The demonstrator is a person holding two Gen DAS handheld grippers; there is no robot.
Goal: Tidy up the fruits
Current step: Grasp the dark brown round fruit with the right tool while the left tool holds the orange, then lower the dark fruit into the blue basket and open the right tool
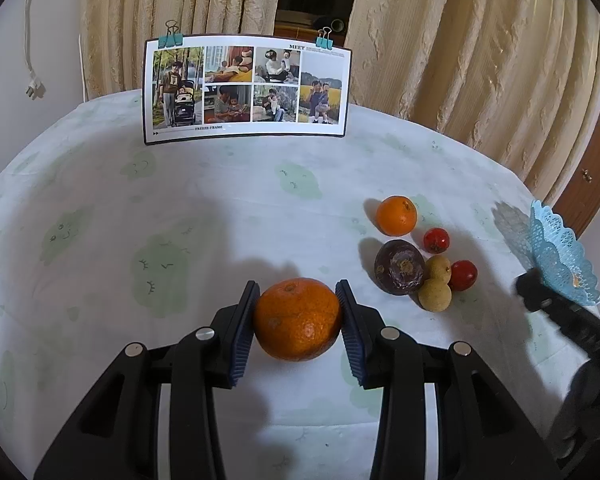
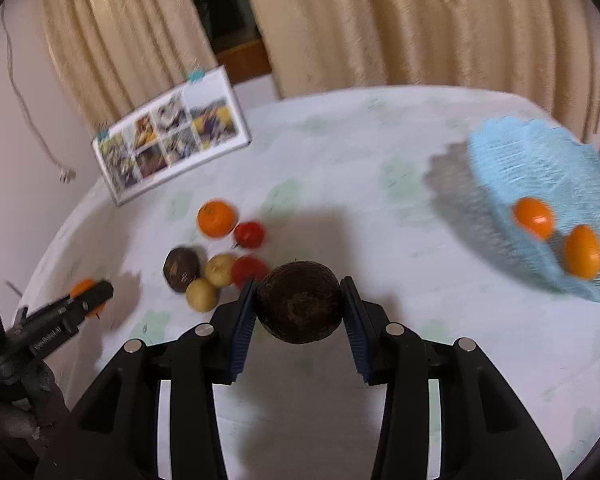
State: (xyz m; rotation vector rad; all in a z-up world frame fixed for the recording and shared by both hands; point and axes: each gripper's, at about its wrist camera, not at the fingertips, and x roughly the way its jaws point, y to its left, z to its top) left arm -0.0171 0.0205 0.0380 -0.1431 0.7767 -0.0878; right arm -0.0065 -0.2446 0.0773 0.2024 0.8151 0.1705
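Observation:
My left gripper (image 1: 298,316) is shut on a large orange (image 1: 297,319), held over the table. My right gripper (image 2: 299,304) is shut on a dark brown round fruit (image 2: 300,302), lifted above the cloth. A cluster of fruit lies on the table: a small orange (image 1: 396,215), a dark purple fruit (image 1: 399,266), two red fruits (image 1: 436,240) and two tan fruits (image 1: 435,294). The same cluster shows in the right wrist view (image 2: 216,258). A light blue lace basket (image 2: 540,184) at the right holds two small orange fruits (image 2: 534,217).
A photo collage card (image 1: 246,88) with blue clips stands at the far side of the round table (image 1: 180,184). Beige curtains hang behind. A white plug cord (image 1: 34,88) hangs at the left wall. The basket's rim (image 1: 556,248) sits near the table's right edge.

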